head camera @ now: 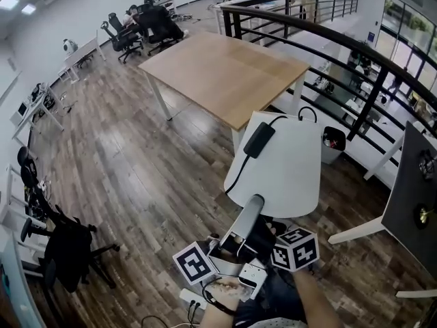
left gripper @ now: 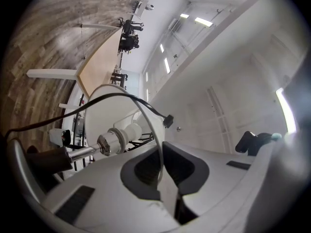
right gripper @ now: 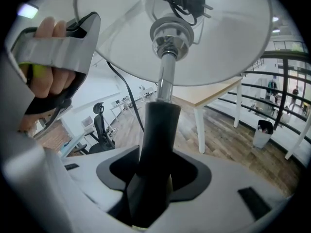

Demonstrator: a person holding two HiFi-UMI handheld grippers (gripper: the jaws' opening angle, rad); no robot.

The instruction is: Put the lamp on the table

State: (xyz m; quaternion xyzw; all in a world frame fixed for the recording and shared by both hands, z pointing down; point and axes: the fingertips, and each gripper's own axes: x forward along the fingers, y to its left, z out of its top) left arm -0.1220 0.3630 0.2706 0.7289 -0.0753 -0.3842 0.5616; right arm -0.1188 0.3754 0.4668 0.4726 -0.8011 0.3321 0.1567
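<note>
The lamp has a white shade with a black cord and plug block lying over it. It is held in the air, tilted, above the wood floor and short of the light wooden table. My left gripper is shut on the shade's thin lower rim, seen in the left gripper view with the bulb socket inside. My right gripper is shut on the lamp's black stem, below the metal socket. In the head view the right gripper sits under the shade.
A black railing curves along the table's right side, with a bin by it. Office chairs stand at the far end and a black chair at the left. A white power strip lies on the floor by my feet.
</note>
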